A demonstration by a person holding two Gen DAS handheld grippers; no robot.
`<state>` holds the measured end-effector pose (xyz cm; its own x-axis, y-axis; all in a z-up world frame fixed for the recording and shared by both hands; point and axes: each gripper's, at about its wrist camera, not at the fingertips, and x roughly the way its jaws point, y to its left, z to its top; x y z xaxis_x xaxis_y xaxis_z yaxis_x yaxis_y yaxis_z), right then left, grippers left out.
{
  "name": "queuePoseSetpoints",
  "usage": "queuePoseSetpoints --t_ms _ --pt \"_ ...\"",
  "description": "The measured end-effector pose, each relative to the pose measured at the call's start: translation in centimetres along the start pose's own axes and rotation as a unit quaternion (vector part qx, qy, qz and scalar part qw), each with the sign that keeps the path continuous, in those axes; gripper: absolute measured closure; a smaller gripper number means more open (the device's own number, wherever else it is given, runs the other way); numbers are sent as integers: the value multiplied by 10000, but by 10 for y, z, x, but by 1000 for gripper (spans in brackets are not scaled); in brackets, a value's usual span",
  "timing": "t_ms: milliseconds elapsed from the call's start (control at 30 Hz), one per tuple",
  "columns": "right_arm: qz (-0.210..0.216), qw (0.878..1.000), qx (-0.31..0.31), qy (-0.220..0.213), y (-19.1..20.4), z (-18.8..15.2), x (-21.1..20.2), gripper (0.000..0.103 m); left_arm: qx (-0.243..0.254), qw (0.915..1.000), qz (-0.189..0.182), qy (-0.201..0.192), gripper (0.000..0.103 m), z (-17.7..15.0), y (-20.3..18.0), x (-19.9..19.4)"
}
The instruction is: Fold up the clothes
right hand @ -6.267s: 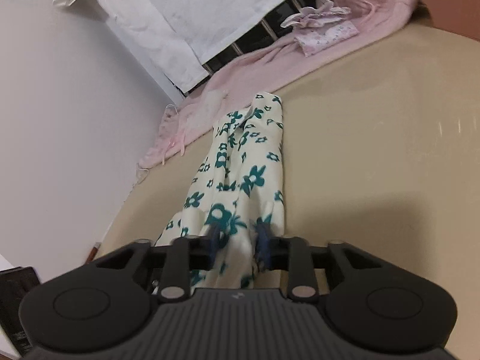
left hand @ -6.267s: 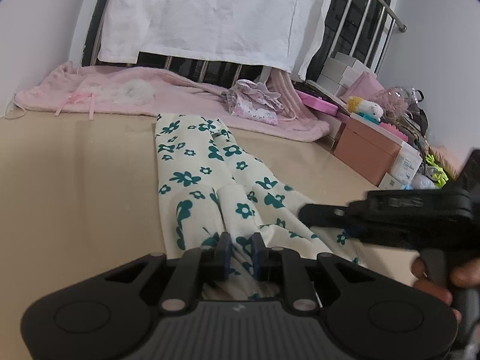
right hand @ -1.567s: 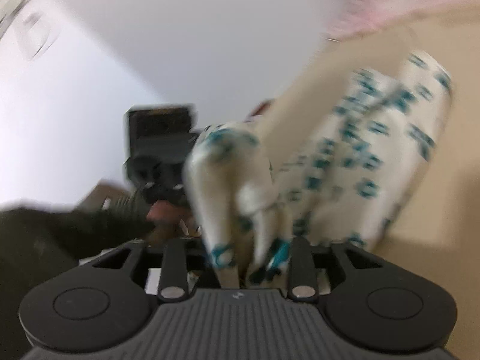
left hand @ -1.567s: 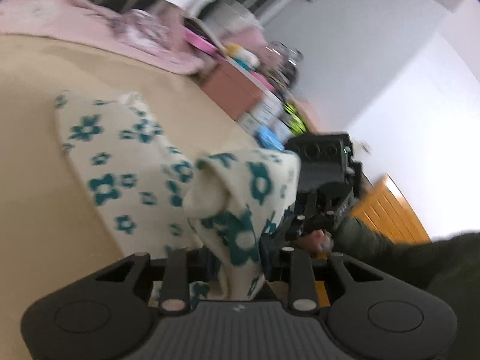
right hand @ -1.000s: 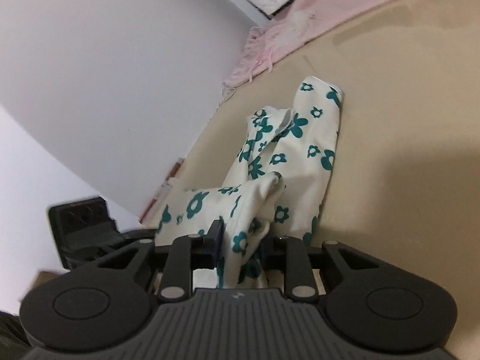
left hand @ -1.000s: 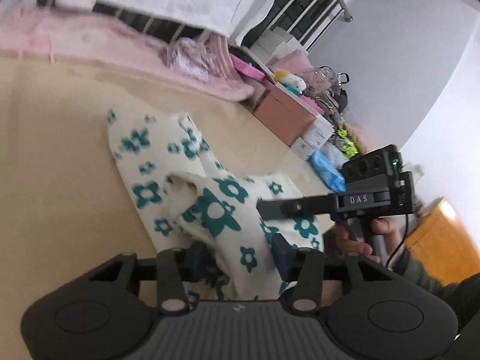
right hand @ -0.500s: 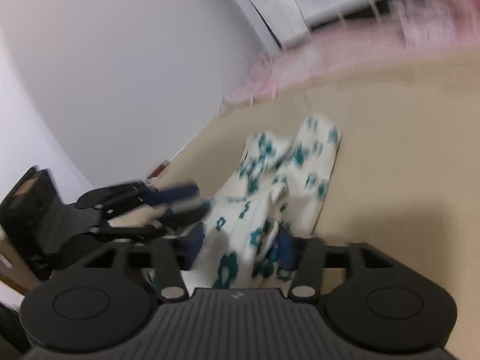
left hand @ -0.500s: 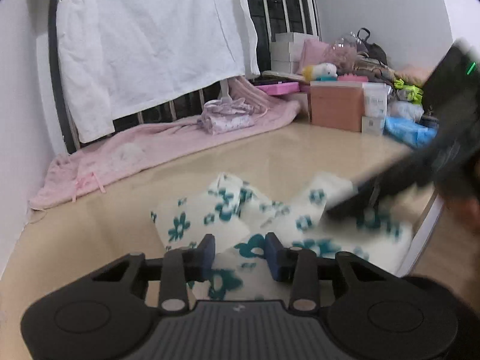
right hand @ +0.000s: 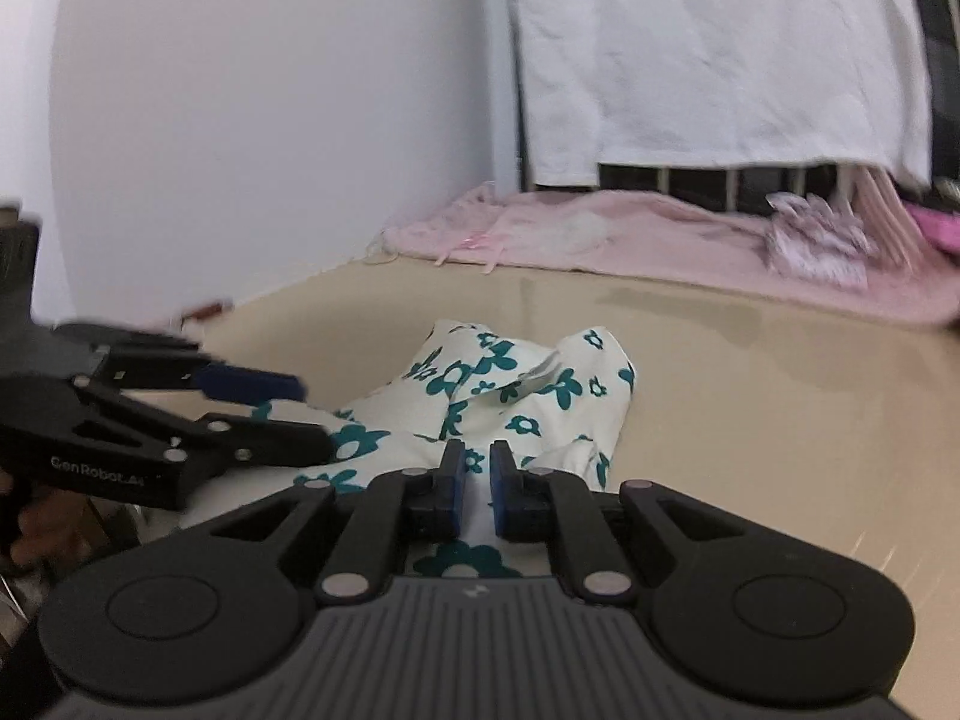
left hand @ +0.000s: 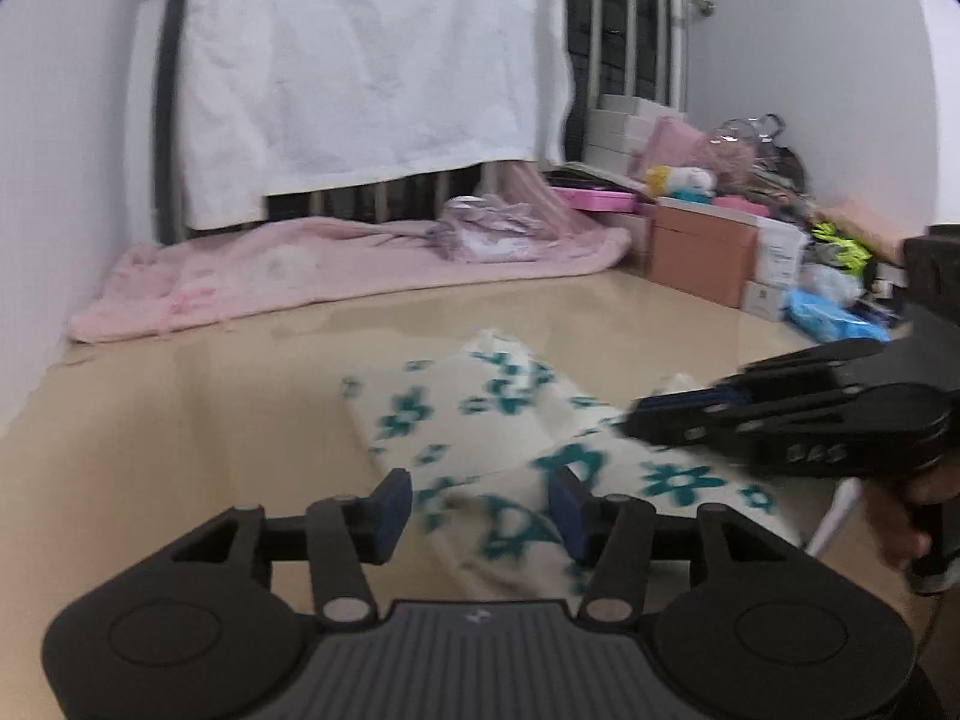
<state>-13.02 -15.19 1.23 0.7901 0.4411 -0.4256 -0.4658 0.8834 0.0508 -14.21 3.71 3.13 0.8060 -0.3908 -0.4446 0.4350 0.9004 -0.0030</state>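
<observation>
A cream garment with teal flowers (left hand: pixel 480 420) lies folded over on the beige surface (left hand: pixel 180 420); it also shows in the right wrist view (right hand: pixel 516 396). My left gripper (left hand: pixel 480 501) is open, its jaws wide apart over the near end of the cloth, holding nothing. It shows at the left of the right wrist view (right hand: pixel 288 414), jaws apart. My right gripper (right hand: pixel 472 474) has its jaws nearly together just over the cloth's near edge; I cannot tell if cloth is pinched. It shows in the left wrist view (left hand: pixel 678 408) over the cloth's right side.
A pink blanket (left hand: pixel 336 264) with a small folded garment (left hand: pixel 486 234) lies along the back under a white sheet (left hand: pixel 372 60) hung on a metal rail. Boxes and clutter (left hand: pixel 708 240) stand at the right. A white wall (right hand: pixel 240 90) runs along the left.
Both grippers let go of the floral garment after folding it over. My left gripper opened wide. My right gripper's jaws closed to a narrow gap. Both views swung back to face the rail.
</observation>
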Motion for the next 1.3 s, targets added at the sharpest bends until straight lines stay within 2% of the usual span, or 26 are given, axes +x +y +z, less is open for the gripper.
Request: queuePoseSetpoints --t_ms 67,133,167,233,267,300,333,367,433,500,533,600,667,700,733,833,933,1033,1133,1200,1267,1300 --pt "-15 9999 103 -116 -2 4 -9 93 -52 9993 301 -233 57 14 -2 -19" --pt "-33 9994 117 -323 -3 10 -19 92 -220 9970 312 -670 58 26 -12 -35" --pt "-41 9990 124 -426 -4 13 -24 92 -216 9972 186 -687 59 30 -21 -35" --pt "-21 9986 160 -500 -7 17 -24 92 0 9982 54 -602 69 30 -41 -27" --pt "-72 9990 164 -403 -8 13 -19 92 226 9987 82 -443 71 25 -50 -16" --pt "-130 9993 165 -302 -9 10 -15 92 385 9988 171 -254 78 17 -56 -6" --pt "-187 9995 167 -200 -10 6 -11 93 349 9989 255 -190 80 9 -56 0" --pt "-304 9991 246 -176 -16 -1 -12 93 313 9989 340 -126 80 0 -56 6" --pt "-392 9952 881 -174 -43 -12 -14 92 164 9991 371 -109 80 -9 -52 8" --pt "-701 9864 1488 47 -66 -20 -17 92 113 9993 349 -108 80 -10 -50 6" --pt "-869 9849 1500 -40 -69 -21 -23 92 131 9993 350 -96 80 -9 -49 5" --pt "-745 9850 1473 -500 -66 -18 -42 92 170 9991 373 -94 77 -7 -49 5" --pt "-311 9865 1398 -794 -56 -11 -54 92 221 9986 464 -96 71 -5 -52 4" --pt "-103 9886 1267 -804 -47 -7 -56 92 210 9984 512 -92 68 -4 -52 4" --pt "46 9916 1113 -658 -38 -4 -52 92 185 9984 520 -94 68 -4 -51 5" --pt "-139 9954 945 -88 -25 -21 -21 92 48 9986 520 -75 65 -4 -47 6" --pt "-106 9934 1114 -260 -30 -26 -22 92 -34 9984 562 -69 60 -5 -45 6" --pt "-233 9950 852 -469 -22 -15 -31 92 31 9971 749 -141 58 0 -50 1" --pt "-70 9944 877 -592 -28 -5 -40 92 2 9979 545 -353 57 7 -53 -9" --pt "43 9957 925 -3 -33 -8 -27 92 83 9979 495 -420 57 10 -58 -11" --pt "29 9957 923 58 -34 -6 -25 92 179 9977 443 -483 57 14 -64 -14" --pt "106 9970 768 -48 -32 3 -30 92 270 9976 403 -489 57 14 -67 -16"
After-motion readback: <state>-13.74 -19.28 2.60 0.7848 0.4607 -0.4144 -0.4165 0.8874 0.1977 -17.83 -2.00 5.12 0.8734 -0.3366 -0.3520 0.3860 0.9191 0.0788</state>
